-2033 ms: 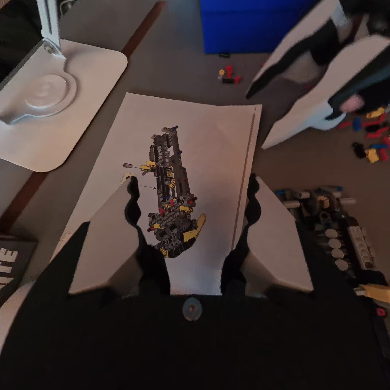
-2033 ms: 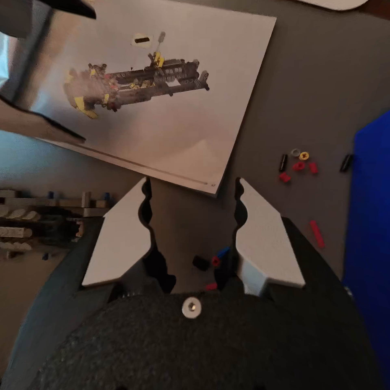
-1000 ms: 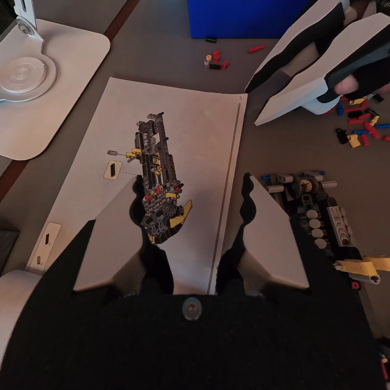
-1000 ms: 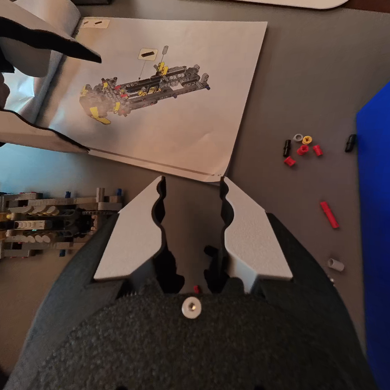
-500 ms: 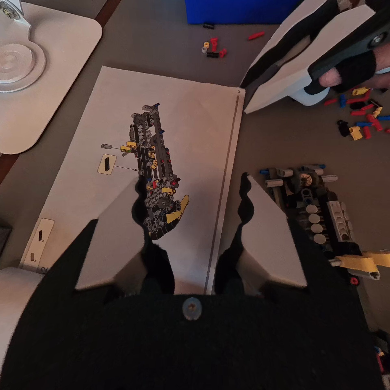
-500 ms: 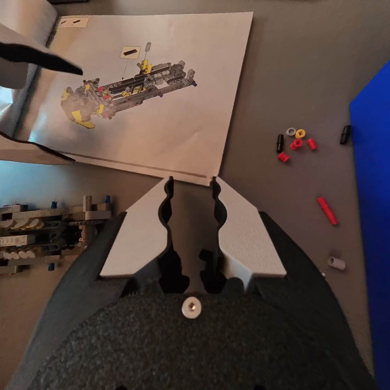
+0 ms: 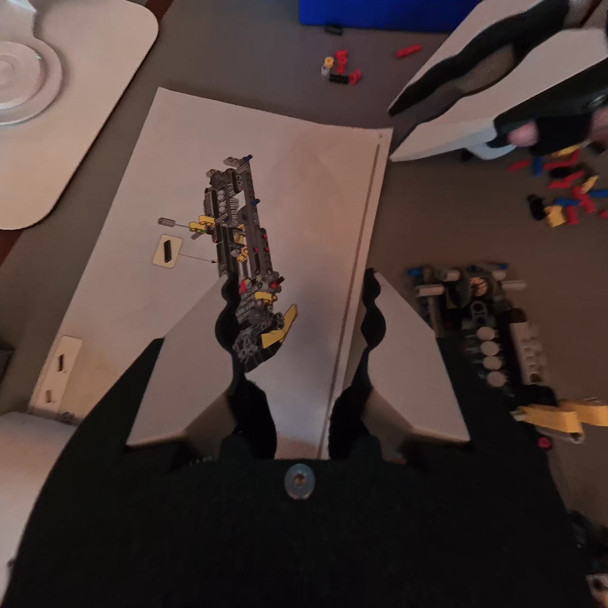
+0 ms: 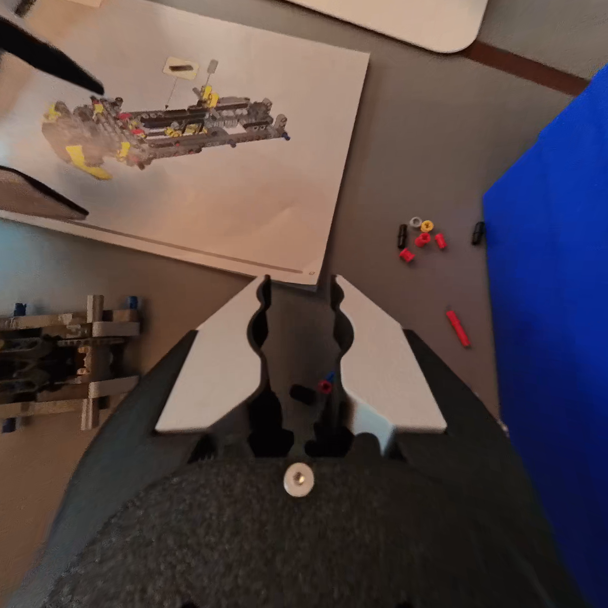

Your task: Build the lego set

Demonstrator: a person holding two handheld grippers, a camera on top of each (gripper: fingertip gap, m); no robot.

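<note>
Left gripper (image 7: 299,279): fingers apart, empty, over white paper instruction sheet (image 7: 309,184) | right gripper (image 8: 299,279): fingers apart, empty, at sheet's corner | grey-black-yellow part-built lego model (image 7: 487,332): on table right of left gripper | small red, black, yellow loose pieces (image 8: 421,237): ahead-right of right gripper, beside blue box (image 8: 552,296)

The left gripper (image 7: 299,279) hung over the instruction sheet (image 7: 296,184) with its jaws wide apart and nothing between them. The half-built model (image 7: 487,332) lay at the right of the frame, just beside the sheet's edge. At the upper right the right gripper (image 7: 391,128) reached in (jaws close together, a gloved hand (image 7: 559,128) behind it), above a scatter of loose pieces (image 7: 566,194). A smaller cluster of pieces (image 7: 340,67) sat near the blue box (image 7: 378,13) at top centre.
</note>
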